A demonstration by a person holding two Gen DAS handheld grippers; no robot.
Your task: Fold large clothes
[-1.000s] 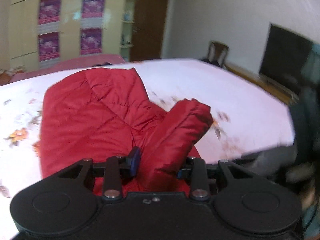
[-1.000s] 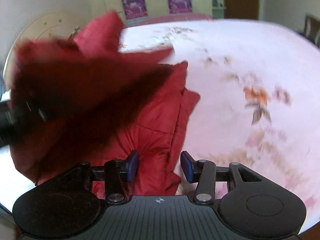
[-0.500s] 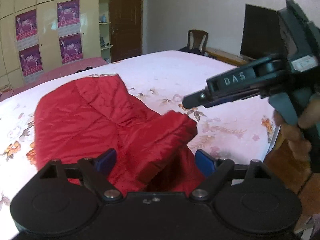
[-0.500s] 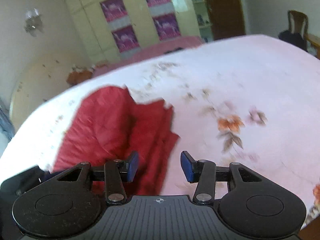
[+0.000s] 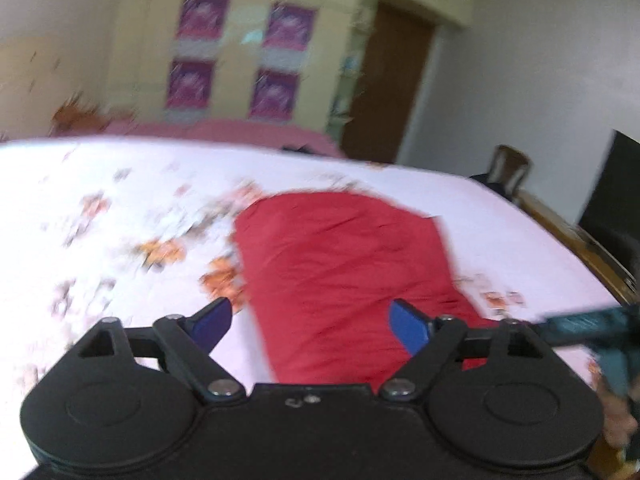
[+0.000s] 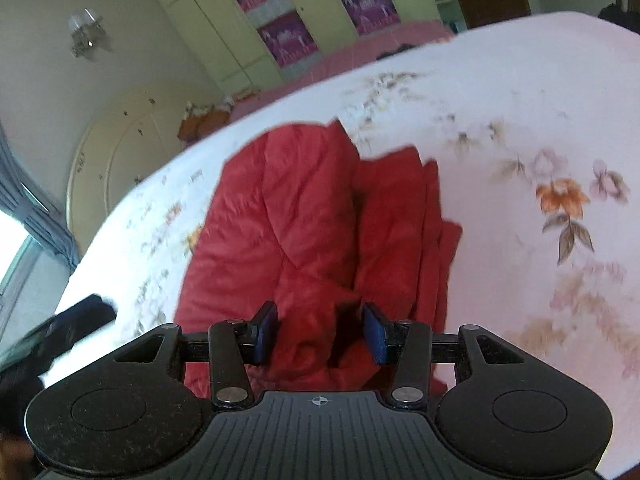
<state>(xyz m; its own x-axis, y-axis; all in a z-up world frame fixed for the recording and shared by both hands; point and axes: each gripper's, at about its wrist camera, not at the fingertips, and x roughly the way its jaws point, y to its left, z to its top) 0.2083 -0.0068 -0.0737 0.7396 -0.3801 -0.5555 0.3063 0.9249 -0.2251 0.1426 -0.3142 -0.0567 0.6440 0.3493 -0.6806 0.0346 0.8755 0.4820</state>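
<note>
A red padded jacket [image 5: 340, 276] lies folded on the white flowered bed sheet [image 5: 100, 208]. In the left wrist view my left gripper [image 5: 310, 322] is wide open and empty, just in front of the jacket's near edge. In the right wrist view the jacket [image 6: 288, 232] lies with its folded layers stacked on the right side. My right gripper [image 6: 320, 334] is open, its blue pads on either side of the jacket's near edge, gripping nothing. The right gripper's body [image 5: 592, 328] shows blurred at the right edge of the left wrist view.
The bed's wooden edge [image 5: 576, 240] runs on the right, with a chair [image 5: 508, 168], a dark TV [image 5: 612, 208] and a brown door [image 5: 384, 88] beyond. A wardrobe with purple posters [image 6: 304, 20] stands behind the bed. A dark object [image 6: 80, 316] lies at the bed's left edge.
My left gripper has let go of the red sleeve and opened wide, then swung left. My right gripper has lowered toward the jacket's near edge. The jacket now lies flat.
</note>
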